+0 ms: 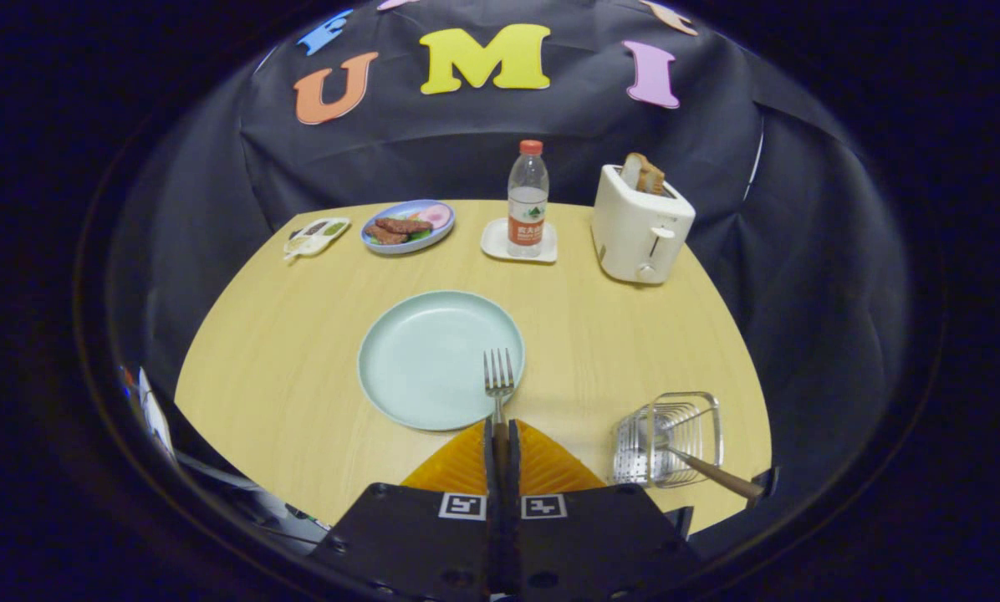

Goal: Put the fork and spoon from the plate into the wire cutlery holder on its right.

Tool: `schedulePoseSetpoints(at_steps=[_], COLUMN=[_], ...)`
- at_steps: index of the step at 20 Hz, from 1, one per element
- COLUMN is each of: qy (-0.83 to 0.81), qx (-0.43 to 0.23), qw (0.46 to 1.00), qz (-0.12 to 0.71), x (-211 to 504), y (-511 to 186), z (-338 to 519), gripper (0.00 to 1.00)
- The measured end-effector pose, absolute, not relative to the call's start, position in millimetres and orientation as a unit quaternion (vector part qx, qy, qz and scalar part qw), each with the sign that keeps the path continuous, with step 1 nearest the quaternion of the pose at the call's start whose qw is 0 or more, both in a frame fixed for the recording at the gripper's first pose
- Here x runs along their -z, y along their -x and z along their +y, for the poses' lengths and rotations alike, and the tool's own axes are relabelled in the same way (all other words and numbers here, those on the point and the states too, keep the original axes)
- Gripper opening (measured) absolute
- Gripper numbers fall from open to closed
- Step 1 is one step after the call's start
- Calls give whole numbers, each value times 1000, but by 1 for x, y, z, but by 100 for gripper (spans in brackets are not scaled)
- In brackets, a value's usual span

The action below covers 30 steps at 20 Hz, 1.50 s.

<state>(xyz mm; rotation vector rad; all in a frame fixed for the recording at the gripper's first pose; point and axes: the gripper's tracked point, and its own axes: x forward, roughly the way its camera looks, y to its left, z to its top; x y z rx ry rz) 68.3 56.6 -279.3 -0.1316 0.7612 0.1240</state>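
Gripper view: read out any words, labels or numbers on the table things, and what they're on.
Bottle label: print too blurred to read.
Packet beside the food plate: too small to read.
Tool, shut on the fork: two square pattern markers, no words.

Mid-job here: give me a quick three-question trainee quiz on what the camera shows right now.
1. True or false: the claw is shut on the fork.
2. What already sits in the wire holder? A) a knife B) a utensil with a brown handle C) nothing
3. Fill in: the fork's prongs hang over the right edge of the ____.

Key:
1. True; both fingers clamp its handle.
2. B; it leans out toward the table edge, probably the spoon.
3. Plate, which holds no other cutlery.
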Motion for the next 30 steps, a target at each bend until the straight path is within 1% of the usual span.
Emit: schedulePoseSetpoints(at_steps=[3,9,17,23,29,30], qy=[55,45,32,25,17,20], qx=[-80,-70,-68,-47,-39,-41], qw=[926,924,925,915,903,903], qz=[364,373,372,400,427,428], x=[271,269,254,263,266,265], y=[-58,-33,-6,-7,-18,-17], z=[32,-25,-76,-101,-97,-94], gripper=[1,1,1,1,1,3])
